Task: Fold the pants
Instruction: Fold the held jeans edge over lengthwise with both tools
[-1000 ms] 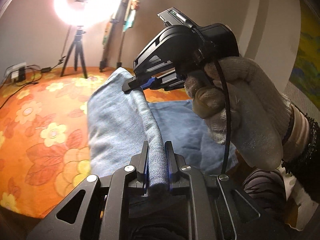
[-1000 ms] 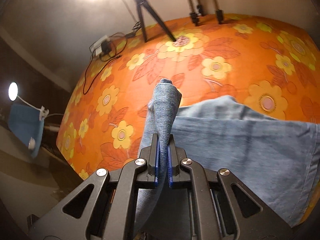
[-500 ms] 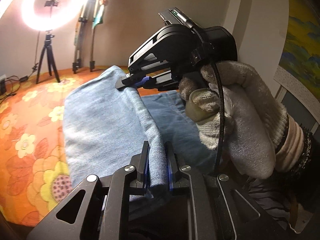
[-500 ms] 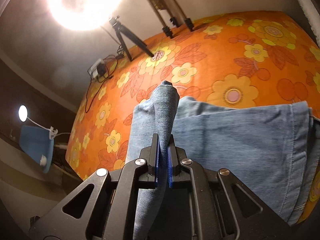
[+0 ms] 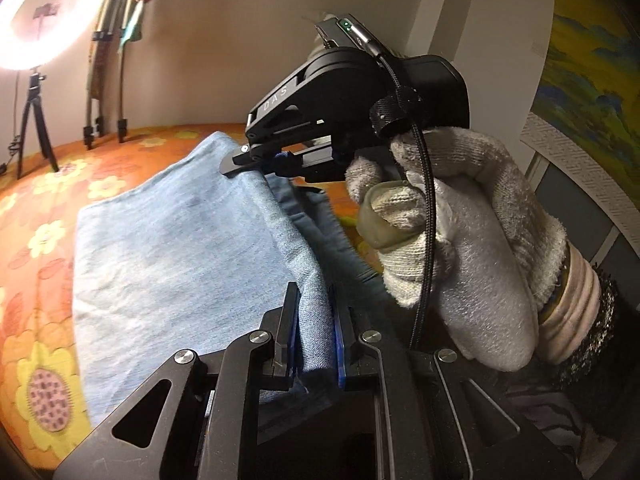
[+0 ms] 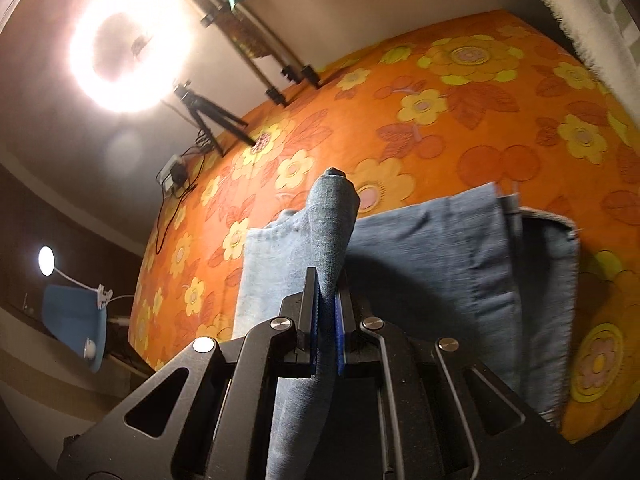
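Between both claws: pants (image 5: pixel 168 248) fold | left claw (image 5: pixel 314 334) pinching | right claw (image 6: pixel 326 312) pinching

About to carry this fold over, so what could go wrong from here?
1. The left tongs pinch only a narrow ridge of the pants; it might slip out.
2. The right tongs hold an equally thin ridge.
3. The hem already lies uneven on the floral cover, so edges may misalign.
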A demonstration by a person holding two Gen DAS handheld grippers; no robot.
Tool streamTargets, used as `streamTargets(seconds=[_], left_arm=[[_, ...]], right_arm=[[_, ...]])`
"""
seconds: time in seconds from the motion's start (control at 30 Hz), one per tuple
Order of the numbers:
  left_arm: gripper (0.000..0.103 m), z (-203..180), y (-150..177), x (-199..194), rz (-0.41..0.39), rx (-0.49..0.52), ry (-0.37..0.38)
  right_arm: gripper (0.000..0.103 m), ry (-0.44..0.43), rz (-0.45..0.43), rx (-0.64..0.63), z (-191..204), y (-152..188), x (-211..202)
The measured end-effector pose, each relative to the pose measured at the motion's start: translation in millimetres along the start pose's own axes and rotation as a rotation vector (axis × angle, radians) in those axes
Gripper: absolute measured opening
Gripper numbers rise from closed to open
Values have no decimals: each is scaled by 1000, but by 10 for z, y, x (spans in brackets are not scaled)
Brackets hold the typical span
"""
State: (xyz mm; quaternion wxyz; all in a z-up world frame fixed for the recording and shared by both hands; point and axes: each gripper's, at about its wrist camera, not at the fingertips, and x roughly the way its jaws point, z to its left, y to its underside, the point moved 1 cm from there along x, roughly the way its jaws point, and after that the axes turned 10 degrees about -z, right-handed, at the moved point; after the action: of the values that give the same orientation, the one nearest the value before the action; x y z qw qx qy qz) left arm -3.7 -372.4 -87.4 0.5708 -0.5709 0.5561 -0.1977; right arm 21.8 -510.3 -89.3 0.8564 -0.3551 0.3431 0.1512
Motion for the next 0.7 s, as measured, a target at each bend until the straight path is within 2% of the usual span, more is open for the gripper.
streamTargets(seconds=[0.53, 0.7], left_arm=[[12, -366, -4, 320, 25, 23, 85], [12, -322, 4, 509, 51, 28, 88]], right_arm=[[7, 48, -63, 47, -551, -75, -436], [7, 81, -57, 52, -714, -64, -422]])
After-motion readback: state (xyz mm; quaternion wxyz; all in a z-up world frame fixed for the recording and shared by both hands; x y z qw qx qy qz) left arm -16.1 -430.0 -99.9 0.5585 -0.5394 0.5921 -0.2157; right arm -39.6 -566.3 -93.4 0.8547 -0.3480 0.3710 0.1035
